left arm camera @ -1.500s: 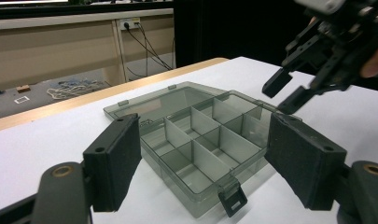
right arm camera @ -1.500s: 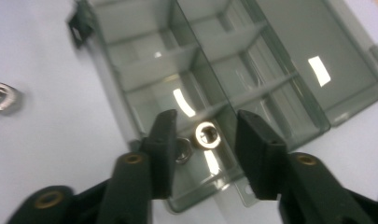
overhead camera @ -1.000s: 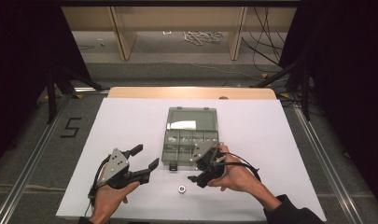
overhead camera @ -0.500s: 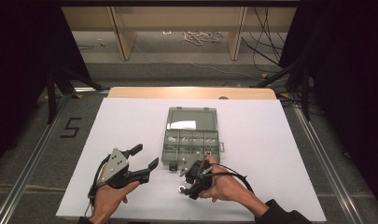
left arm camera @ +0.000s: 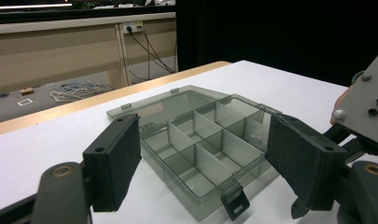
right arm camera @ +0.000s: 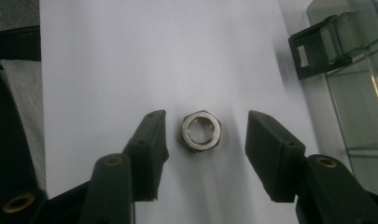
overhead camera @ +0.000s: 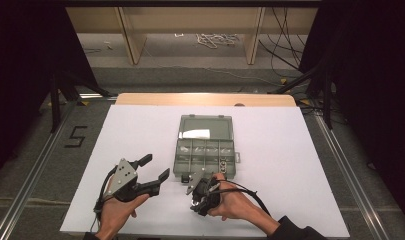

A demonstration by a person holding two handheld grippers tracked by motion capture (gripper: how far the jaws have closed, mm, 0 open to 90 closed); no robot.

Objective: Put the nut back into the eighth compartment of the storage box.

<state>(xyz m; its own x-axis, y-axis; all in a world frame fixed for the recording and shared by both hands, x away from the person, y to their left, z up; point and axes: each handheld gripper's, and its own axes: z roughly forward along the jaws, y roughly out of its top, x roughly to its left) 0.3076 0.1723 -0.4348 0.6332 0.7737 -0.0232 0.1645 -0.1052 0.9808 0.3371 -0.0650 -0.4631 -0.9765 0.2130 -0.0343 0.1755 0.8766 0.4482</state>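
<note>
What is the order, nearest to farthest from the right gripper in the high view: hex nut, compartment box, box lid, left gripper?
1. hex nut: lies on the table between the jaws of the right gripper, which have just been closing, untouched.
2. compartment box: just beyond the gripper.
3. left gripper: to its left, open.
4. box lid: folded back, farthest.

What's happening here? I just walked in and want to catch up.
A person works at a white table with a gripper in each hand. The right gripper points down over a metal hex nut lying flat on the table; its fingers have just been closing and stand either side of the nut, not touching it. The left gripper is open beside an open compartment box.
</note>
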